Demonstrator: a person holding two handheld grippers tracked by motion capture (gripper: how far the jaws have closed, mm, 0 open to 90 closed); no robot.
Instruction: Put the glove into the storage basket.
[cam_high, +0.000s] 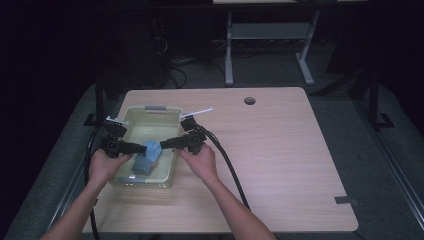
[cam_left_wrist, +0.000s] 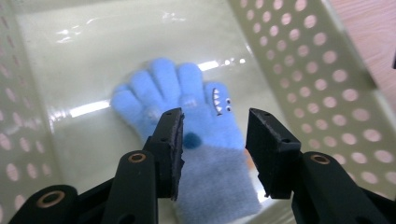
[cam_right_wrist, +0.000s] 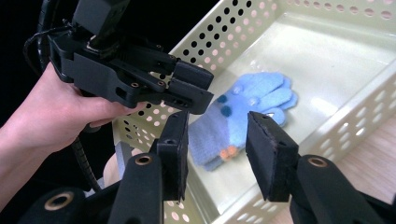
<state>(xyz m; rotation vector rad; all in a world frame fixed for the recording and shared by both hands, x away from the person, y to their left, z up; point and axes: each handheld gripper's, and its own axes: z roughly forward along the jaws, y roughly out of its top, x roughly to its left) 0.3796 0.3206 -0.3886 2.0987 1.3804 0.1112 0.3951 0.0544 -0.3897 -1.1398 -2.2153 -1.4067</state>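
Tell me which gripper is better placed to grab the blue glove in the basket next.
Probably the left. The left gripper hangs right above the blue glove, open jaws either side of its cuff. The right gripper sits back by the basket wall, farther off.

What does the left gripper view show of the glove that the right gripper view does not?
Left gripper view alone: the blue glove's small face, white teeth and two eyes, on the finger nearest the perforated wall. Right gripper view alone: orange dots near the cuff, and the person's left hand holding the left tool above the basket. Both: the glove lying flat in the pale basket, with open black jaws in front.
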